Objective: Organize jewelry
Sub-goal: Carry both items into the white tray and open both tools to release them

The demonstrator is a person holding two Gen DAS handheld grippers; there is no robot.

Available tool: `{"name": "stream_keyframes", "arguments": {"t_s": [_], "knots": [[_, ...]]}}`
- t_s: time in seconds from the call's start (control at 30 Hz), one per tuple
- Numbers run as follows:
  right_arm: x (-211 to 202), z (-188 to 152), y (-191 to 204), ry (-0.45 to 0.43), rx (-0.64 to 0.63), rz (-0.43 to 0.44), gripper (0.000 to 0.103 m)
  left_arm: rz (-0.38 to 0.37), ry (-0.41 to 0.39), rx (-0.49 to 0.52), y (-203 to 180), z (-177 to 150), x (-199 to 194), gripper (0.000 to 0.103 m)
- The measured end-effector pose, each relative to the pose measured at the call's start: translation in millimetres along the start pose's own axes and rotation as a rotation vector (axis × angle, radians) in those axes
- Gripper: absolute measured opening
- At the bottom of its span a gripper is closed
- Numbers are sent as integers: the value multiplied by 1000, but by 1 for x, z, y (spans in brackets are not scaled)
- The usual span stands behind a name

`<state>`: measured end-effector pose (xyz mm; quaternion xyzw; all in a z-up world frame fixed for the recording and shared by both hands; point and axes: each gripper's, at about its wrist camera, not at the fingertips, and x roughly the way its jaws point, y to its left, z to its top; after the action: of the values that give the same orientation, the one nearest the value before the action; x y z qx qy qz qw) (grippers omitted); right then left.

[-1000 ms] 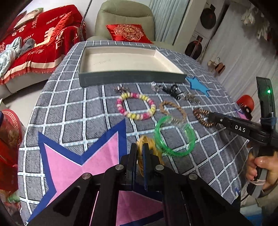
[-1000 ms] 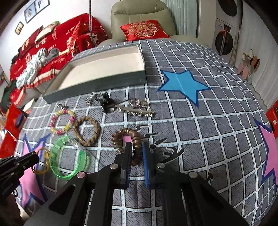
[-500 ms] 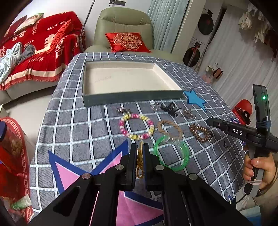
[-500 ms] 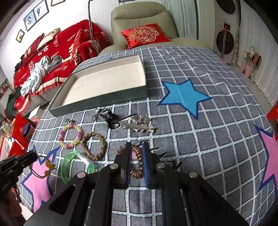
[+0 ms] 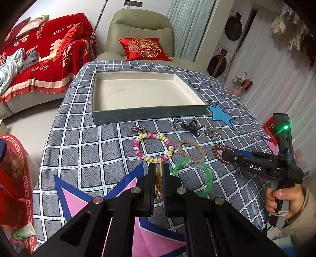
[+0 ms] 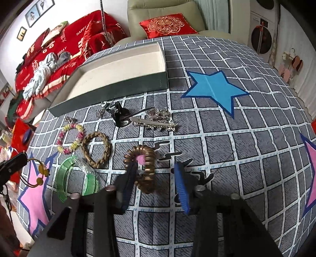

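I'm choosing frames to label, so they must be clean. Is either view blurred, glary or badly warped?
Left wrist view: sharp and evenly lit; the fisheye bows the tray walls, the corners go black, and a green lamp flares slightly. Right wrist view: the brown coil tie is sharp, but the tablecloth grid ripples toward the far edge, from wrinkles or motion; same dark corners.

A home living room: a pale green armchair (image 5: 138, 31) with a red embroidered cushion (image 5: 144, 48), a sofa under a red throw (image 5: 45, 57), framed pictures (image 6: 37, 11) on the wall, curtains (image 5: 189, 23), and a washing machine (image 6: 262, 37) behind the cloth-covered worktop (image 5: 79, 150).
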<state>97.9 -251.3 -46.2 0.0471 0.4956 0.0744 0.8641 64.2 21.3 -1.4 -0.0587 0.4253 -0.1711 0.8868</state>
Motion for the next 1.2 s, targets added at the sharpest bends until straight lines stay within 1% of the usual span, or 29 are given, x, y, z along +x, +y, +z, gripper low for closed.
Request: {"name": "stream_keyframes", "arguments": {"t_s": [0.1, 0.17, 0.3, 0.43, 0.53, 0.6, 0.73, 0.8, 0.9, 1.03, 1.13, 1.2], "knots": [[-3, -1, 2, -3, -5, 2, 11, -1, -8, -5, 1, 3, -4, 22], [-10, 2, 3, -24, 1, 13, 11, -4, -14, -9, 1, 6, -7, 22], [-33, 24, 3, -74, 22, 60, 11, -1, -36, -5, 5, 24, -15, 22], [-50, 62, 3, -116, 41, 125, 11, 0, -71, -12, 9, 51, -23, 22], [-55, 91, 5, -131, 47, 156, 11, 20, -104, -14, 13, 77, -26, 22], [-53, 110, 9, -134, 44, 165, 11, 22, -122, -19, 16, 98, -26, 22], [-38, 152, 16, -114, 52, 194, 11, 16, -140, -32, 21, 135, -15, 22], [-28, 167, 20, -112, 44, 184, 11, 29, -150, -30, 23, 152, -4, 22], [-8, 185, 26, -100, 39, 175, 11, 31, -145, -38, 29, 169, 21, 22], [28, 198, 29, -65, 52, 172, 11, 67, -107, -35, 34, 178, 62, 22], [53, 200, 29, -35, 51, 151, 11, 109, -68, -25, 40, 178, 94, 22], [69, 200, 29, -16, 43, 134, 11, 153, -33, -19, 45, 176, 117, 22]]}}
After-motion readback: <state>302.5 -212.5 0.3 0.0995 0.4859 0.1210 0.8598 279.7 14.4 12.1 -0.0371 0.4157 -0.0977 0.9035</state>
